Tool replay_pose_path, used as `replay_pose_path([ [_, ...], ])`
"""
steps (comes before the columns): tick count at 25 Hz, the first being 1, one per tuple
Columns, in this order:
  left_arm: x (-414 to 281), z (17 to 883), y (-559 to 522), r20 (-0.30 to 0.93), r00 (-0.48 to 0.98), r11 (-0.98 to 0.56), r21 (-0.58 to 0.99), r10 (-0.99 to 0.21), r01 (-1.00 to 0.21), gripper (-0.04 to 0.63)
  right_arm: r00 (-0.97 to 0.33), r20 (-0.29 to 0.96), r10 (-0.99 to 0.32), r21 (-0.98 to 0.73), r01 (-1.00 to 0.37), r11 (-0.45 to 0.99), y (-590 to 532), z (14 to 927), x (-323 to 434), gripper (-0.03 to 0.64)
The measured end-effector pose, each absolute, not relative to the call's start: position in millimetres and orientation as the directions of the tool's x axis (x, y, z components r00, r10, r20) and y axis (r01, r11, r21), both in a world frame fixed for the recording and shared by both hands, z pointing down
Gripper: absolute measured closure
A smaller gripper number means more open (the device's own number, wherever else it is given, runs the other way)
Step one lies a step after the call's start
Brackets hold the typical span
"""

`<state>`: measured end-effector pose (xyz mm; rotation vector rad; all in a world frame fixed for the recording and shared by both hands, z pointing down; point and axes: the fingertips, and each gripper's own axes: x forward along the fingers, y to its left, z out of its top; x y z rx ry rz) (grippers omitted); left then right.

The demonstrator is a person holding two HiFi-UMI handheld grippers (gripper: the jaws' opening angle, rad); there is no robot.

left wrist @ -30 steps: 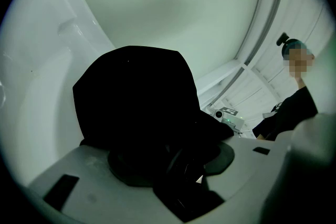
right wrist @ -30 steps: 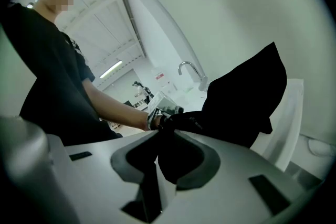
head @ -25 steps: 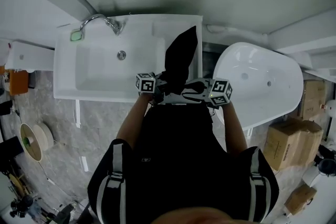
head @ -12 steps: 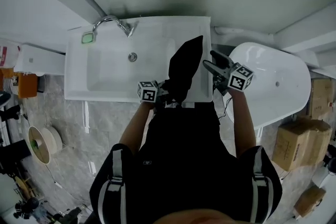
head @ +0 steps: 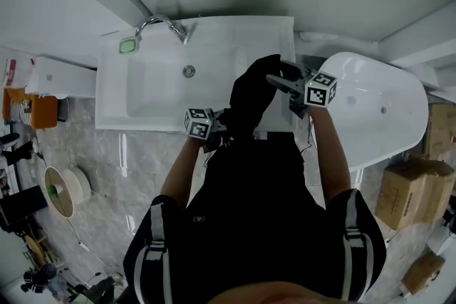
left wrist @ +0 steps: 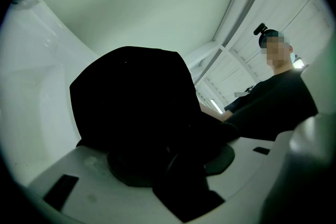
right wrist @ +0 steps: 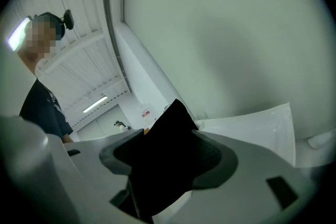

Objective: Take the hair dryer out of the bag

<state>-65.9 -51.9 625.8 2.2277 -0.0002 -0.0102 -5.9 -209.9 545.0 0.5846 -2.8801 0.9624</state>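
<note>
So the biggest thing in the head view is the white sink. It fills the upper middle of the frame, and the white bathtub is just beside it at the right. Some cardboard boxes sit at the far right edge, below the tub.

The black bag is held up over the right part of the sink, between my two tongs. It runs from the sink's near edge up toward the centre of the frame. I can't see the hair dryer itself in any view, just black cloth.

My left tongs are at the bag's lower left end, right at the sink's near edge. In the left gripper view they're clamped on a bunch of the bag's cloth, and the rest of the bag bulges up above them and fills the middle of that frame.

My right tongs are at the bag's upper right, near the sink's right edge. They've just been opening and the jaws now stand wide apart. In the right gripper view a pointed corner of the bag sticks up between them, but the pads aren't pressing on it.

Small stuff: the chrome faucet is at the sink's upper left, with a little green thing just left of it.
</note>
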Motion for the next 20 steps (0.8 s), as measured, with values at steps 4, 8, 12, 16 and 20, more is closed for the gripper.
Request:
replay_pose_path([
  [4, -65.2, 626.1, -47.6, -0.023, 1.000, -0.608, 0.794, 0.006, 0.022, 0.397, -0.951, 0.153, -0.268, -0.585, -0.306, 0.751, -196.8, 541.6, -15.0, 0.547],
  [8, -63.0, 627.2, -47.2, -0.033, 0.999, -0.597, 0.802, -0.011, 0.020, 0.397, -0.937, 0.165, -0.308, -0.561, -0.346, 0.752, -199.7, 537.8, -8.5, 0.552],
  [12, -61.8, 627.1, -45.1, -0.030, 0.999, -0.586, 0.810, -0.023, 0.011, 0.397, -0.914, 0.161, -0.371, -0.531, -0.398, 0.748, -213.9, 528.1, 5.1, 0.552],
  [16, -58.2, 626.8, -43.4, -0.018, 0.999, -0.588, 0.809, -0.042, -0.010, 0.397, -0.893, 0.153, -0.423, -0.499, -0.439, 0.747, -232.9, 514.7, 26.0, 0.552],
  [20, -55.5, 624.7, -44.6, -0.013, 0.998, -0.581, 0.813, -0.067, -0.028, 0.397, -0.889, 0.147, -0.434, -0.476, -0.448, 0.757, -249.0, 500.5, 44.8, 0.552],
])
